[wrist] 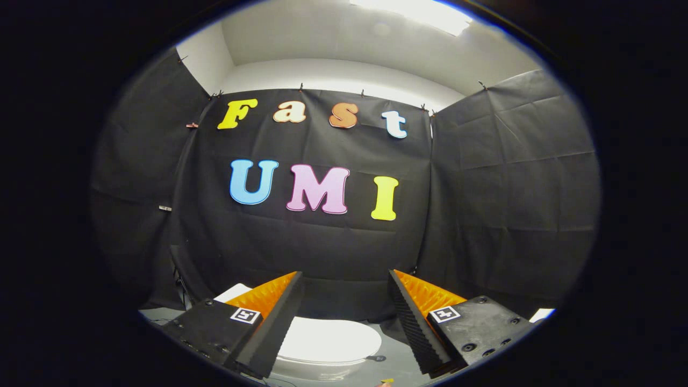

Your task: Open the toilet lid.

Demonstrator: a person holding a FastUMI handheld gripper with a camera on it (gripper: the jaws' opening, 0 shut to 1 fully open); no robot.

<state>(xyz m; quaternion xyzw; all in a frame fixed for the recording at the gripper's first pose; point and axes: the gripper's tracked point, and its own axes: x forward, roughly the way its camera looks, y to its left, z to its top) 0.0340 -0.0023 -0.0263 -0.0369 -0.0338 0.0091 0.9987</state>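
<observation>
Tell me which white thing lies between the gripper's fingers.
The oval toilet lid, shut flat, below the open gripper. The white piece past the left finger and the white corner beside the right one lie outside them.

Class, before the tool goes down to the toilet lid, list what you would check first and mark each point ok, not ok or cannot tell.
1. Tool open, nothing between its fingers: ok.
2. Toilet lid down, so still to be opened: ok.
3. Lid lies between and below the fingers, roughly lined up: ok.
4. Tool touching the lid: not ok, it hangs above, pointed at the booth's wall.
5. Lid's front edge free for a grip: cannot tell.
</observation>
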